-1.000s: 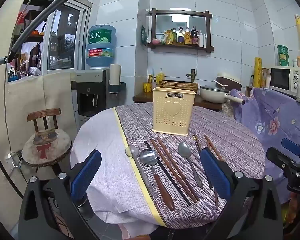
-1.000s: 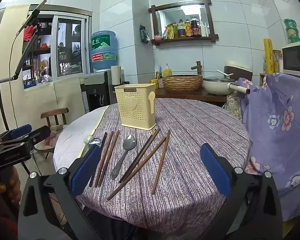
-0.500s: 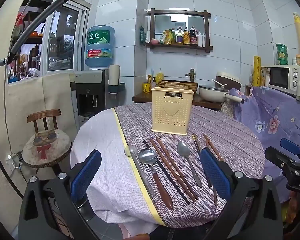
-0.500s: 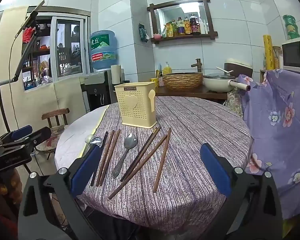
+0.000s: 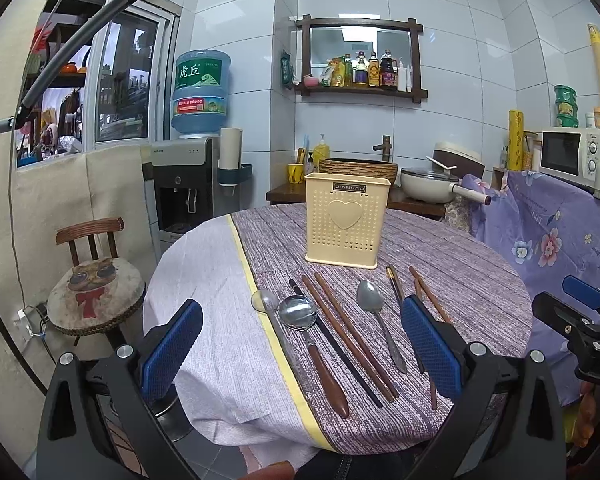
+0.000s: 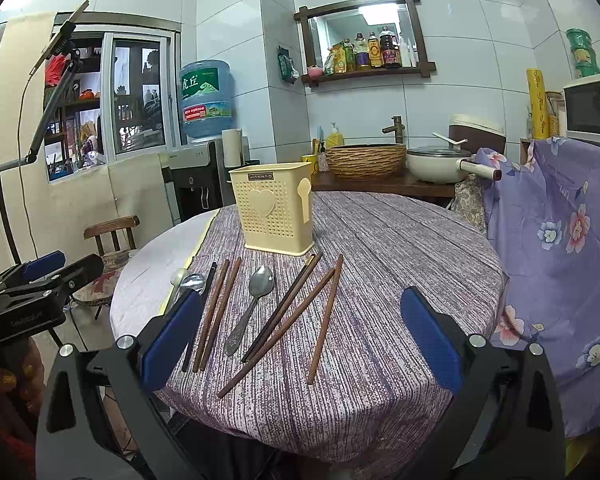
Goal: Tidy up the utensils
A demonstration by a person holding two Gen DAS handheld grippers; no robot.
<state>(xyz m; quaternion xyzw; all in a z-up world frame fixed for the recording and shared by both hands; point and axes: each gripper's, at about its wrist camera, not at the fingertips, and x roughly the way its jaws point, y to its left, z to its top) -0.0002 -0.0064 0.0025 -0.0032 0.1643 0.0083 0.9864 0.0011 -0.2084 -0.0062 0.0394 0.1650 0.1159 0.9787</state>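
Both claws spread wide and empty — left claw (image 5: 300, 344), right claw (image 6: 300, 340) — above near worktop (image 6: 400, 248) edge; spoons (image 6: 256, 292) and chopsticks (image 6: 216, 312) flat, side by side, before upright cream holder (image 6: 274, 208).

A blue water jug (image 5: 201, 92) sat atop the dispenser (image 5: 180, 184). A wooden chair (image 5: 94, 276) with a cat cushion stood left of the desk (image 5: 204, 280). Bottles lined the wall shelf (image 5: 360, 90); a microwave (image 5: 568, 158) rested far right, above a floral purple cloth (image 6: 560, 240).
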